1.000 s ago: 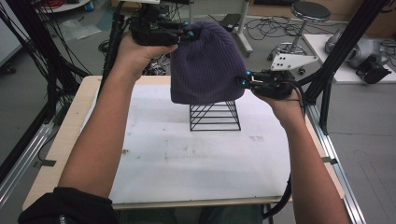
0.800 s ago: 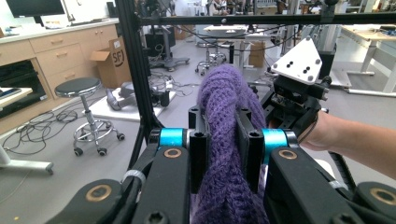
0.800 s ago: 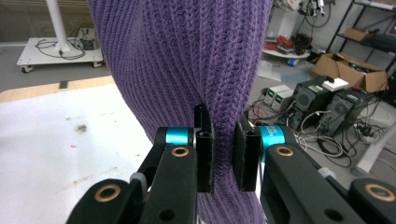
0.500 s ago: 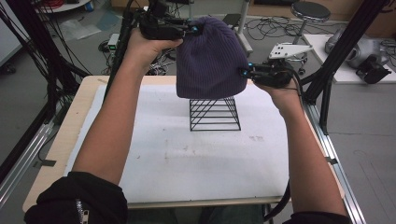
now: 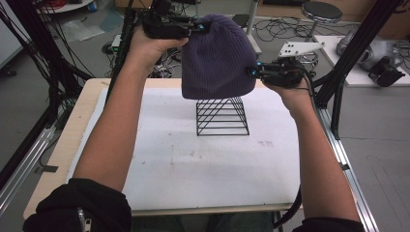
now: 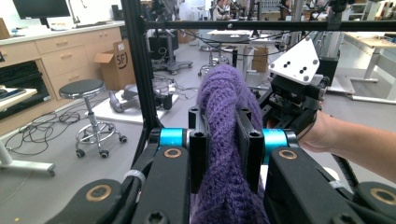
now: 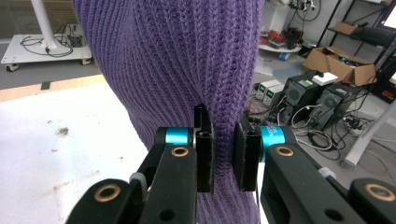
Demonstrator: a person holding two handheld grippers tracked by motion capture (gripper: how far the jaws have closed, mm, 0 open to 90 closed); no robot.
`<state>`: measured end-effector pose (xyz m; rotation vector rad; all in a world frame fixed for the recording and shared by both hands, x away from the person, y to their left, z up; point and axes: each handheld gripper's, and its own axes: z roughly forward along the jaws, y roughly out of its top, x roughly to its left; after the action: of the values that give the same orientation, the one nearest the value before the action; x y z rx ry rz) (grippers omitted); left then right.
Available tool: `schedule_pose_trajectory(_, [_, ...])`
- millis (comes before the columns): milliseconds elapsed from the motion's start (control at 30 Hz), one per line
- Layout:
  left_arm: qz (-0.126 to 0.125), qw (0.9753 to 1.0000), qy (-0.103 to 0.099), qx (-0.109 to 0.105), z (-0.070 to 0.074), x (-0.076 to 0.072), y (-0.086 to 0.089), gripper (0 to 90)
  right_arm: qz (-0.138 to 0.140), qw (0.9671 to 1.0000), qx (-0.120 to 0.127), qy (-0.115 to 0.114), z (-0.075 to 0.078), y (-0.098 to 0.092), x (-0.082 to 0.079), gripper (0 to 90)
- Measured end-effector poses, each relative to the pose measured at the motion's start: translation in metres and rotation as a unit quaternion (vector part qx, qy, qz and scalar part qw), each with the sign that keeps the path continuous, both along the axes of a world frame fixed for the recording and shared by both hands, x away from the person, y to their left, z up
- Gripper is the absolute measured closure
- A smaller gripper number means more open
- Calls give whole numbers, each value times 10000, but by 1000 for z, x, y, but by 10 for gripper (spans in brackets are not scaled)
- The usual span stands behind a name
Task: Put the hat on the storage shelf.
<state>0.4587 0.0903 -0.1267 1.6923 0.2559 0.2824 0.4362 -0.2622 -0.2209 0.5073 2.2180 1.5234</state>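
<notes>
Above the table (image 5: 159, 169), at its far middle, a purple beanie (image 5: 217, 58) hangs in the air, held between both grippers. Left gripper (image 5: 197, 26) pinches the beanie's crown at the upper left; in the left gripper view (image 6: 224, 140) its jaws stand narrow with a thick fold of knit clamped between the pads. Right gripper (image 5: 252, 72) grips the beanie's right edge near the hem; in the right gripper view (image 7: 226, 151) its jaws are likewise narrow, closed on a pinch of the ribbed fabric (image 7: 187, 60).

Black wire stand (image 5: 222, 116) sits on the white mat directly below the beanie, base on the table. The beanie's hem overlaps the stand's top in the high view; cannot tell whether they touch.

Both forearms reach in from the near edge, black sleeves at the elbows. Left hand (image 5: 150, 46) is raised higher and farther than right hand (image 5: 290, 89). Grey plate (image 5: 300, 47) rides atop the right gripper; it also appears in the left gripper view (image 6: 296, 60).

Mat shows faint smudges near centre and right.
</notes>
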Motion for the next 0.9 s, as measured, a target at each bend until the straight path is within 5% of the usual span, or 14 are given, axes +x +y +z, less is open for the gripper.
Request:
schedule_pose_trajectory(567, [111,9999,66,23,-11,5,1,784,-116,9999,-118,22,-9,4,10,817])
schedule_pose_trajectory(900, [10,9998,166,122,-21,4,-5,783,-140,9998,-4,149,-20,-9,1,817])
